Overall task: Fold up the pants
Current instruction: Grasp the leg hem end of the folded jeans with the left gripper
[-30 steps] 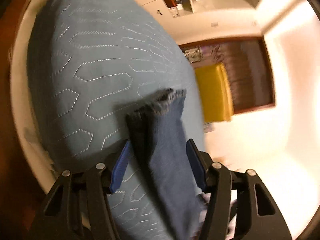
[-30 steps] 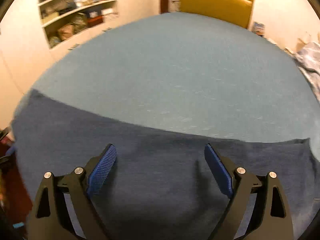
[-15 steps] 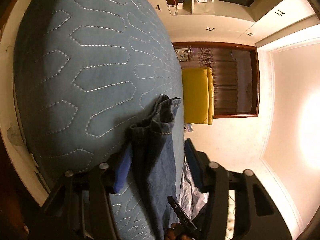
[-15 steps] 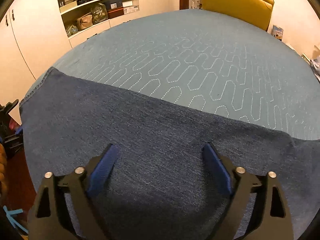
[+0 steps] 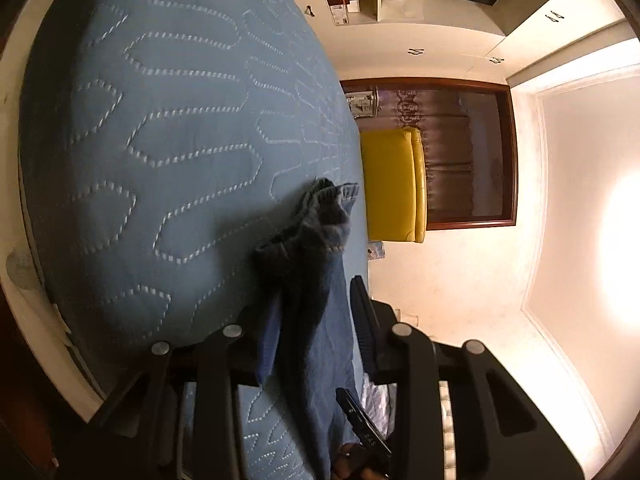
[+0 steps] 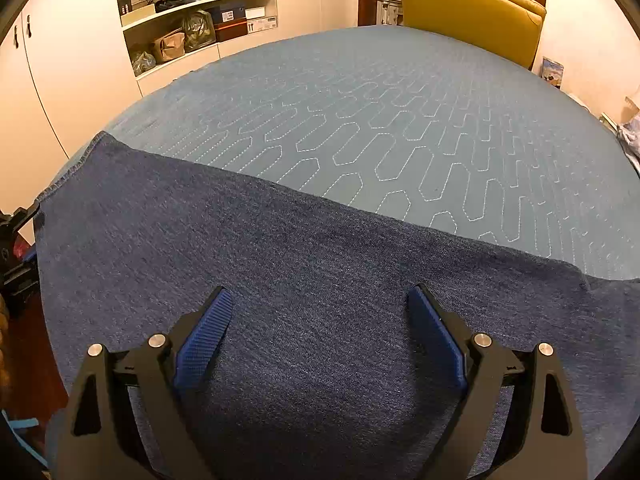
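The left gripper [image 5: 316, 320] is rolled onto its side, so the bed's quilted blue cover [image 5: 168, 152] stands like a wall, and a bunched edge of the denim pants [image 5: 312, 264] runs between its part-open fingers; whether they pinch it cannot be told. The right gripper [image 6: 320, 336] hovers level over the pants [image 6: 304, 280] spread flat on the cover [image 6: 392, 120], fingers wide apart and holding nothing.

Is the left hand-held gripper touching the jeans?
Touching. In the left wrist view, the jeans run between the left hand-held gripper fingers, and the blue left pad presses against the denim.
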The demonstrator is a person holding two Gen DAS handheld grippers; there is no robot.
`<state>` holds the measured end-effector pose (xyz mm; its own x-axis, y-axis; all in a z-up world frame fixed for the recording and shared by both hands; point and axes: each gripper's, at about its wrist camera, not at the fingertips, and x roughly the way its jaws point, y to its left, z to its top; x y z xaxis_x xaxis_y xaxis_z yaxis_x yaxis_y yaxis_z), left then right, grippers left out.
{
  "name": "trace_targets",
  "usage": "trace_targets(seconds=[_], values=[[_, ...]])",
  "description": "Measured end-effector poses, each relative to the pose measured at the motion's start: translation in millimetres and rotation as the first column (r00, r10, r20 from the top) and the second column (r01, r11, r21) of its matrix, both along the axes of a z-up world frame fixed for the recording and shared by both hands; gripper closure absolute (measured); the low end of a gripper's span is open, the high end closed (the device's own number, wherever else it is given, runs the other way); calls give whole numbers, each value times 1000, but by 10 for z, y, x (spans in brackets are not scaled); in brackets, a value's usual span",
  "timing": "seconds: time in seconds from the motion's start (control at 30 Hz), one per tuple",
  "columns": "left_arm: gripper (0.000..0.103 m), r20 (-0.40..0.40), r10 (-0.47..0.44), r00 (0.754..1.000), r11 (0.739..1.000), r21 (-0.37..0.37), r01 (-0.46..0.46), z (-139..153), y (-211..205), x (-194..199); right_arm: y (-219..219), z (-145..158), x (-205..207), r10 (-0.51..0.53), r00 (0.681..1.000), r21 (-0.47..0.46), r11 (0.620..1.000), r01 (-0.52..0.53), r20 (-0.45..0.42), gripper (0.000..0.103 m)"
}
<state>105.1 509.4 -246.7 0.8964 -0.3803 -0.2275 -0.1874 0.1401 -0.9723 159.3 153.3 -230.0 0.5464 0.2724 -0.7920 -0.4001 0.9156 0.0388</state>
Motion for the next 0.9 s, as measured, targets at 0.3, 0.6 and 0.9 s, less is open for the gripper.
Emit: trace_targets(seconds=[0.3, 0.6, 0.9], values=[[70, -11, -11, 1000, 1000, 25, 11, 56, 15, 102, -13, 1, 11, 0, 1000, 2, 1000, 0, 1, 16], [87, -50, -27, 998, 998, 61, 30, 73, 44, 207, -16, -4, 11, 1, 1000, 0, 1000, -1, 2, 16], [95, -133, -3, 991, 926, 374, 53, 721, -172, 250, -21, 106, 137, 14, 997, -8, 1000, -15, -74, 17]])
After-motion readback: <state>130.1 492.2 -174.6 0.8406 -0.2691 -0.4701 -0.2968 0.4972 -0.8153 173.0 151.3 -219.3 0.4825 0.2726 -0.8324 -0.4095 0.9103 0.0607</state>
